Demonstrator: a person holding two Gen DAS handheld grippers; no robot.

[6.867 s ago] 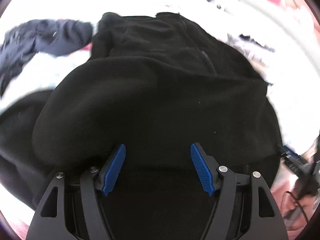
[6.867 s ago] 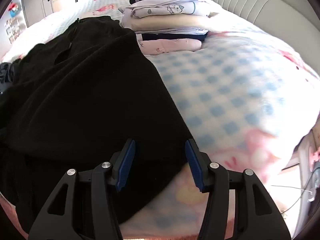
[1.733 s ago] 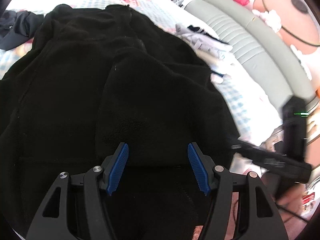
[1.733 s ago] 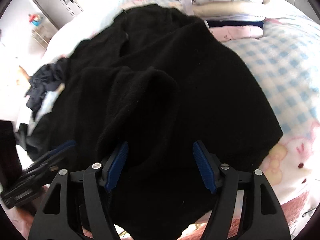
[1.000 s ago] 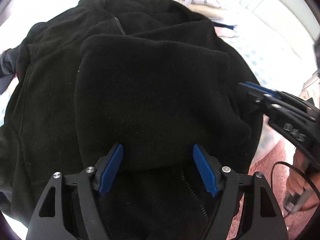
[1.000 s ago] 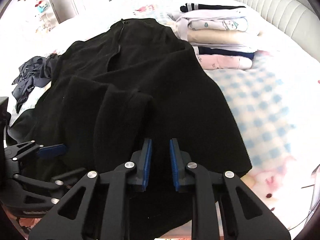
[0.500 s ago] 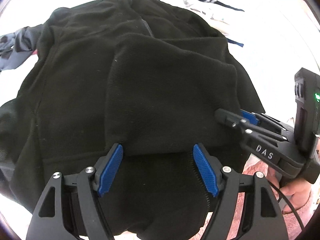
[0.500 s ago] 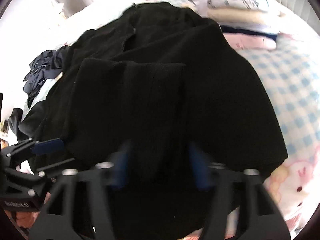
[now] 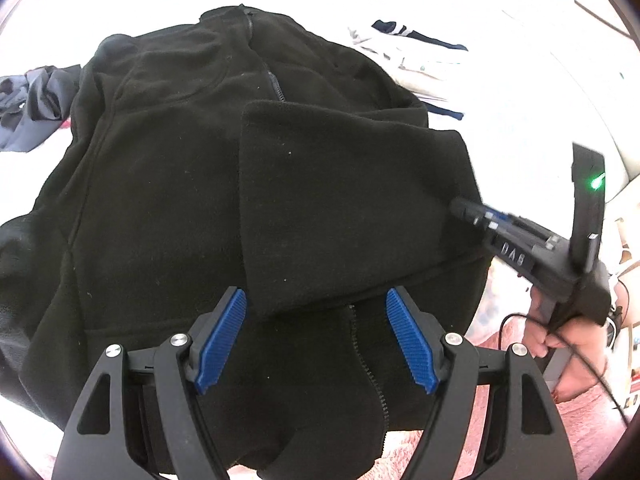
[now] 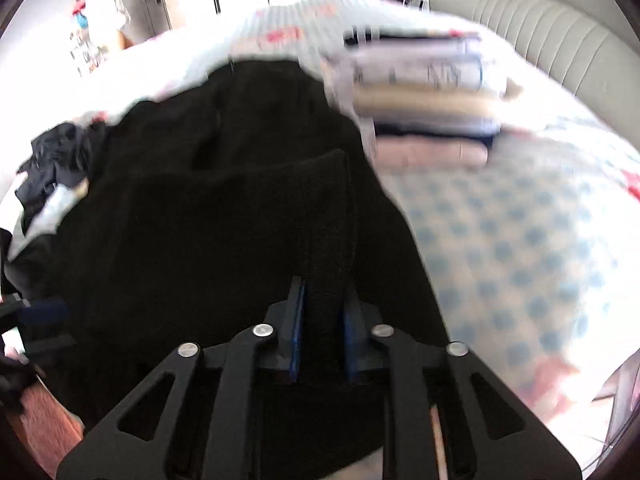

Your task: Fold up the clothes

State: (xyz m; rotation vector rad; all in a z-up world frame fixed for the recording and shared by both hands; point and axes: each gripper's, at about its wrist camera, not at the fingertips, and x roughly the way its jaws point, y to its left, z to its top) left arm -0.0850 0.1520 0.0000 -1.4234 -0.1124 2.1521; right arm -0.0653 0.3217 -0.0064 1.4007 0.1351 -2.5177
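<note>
The left gripper (image 9: 316,336) is spread wide and holds nothing; its 2 blue pads (image 9: 222,340) hang just over the hem of the black fleece (image 9: 160,184), either side of the zip (image 9: 366,360). The right gripper (image 10: 322,330) is nearly closed, pinching a thick fold of the fleece (image 10: 224,216) between its pads; in the left view it (image 9: 480,216) grips the right edge of the folded-over sleeve (image 9: 344,200), with the person's hand (image 9: 568,344) at its handle. The fleece lies front up, spread on the bed (image 10: 520,240), collar at the far end. Beyond it to the right sits a stack (image 10: 424,92) of folded clothes, blurred. A dark garment (image 9: 36,104) lies crumpled at far left.
</note>
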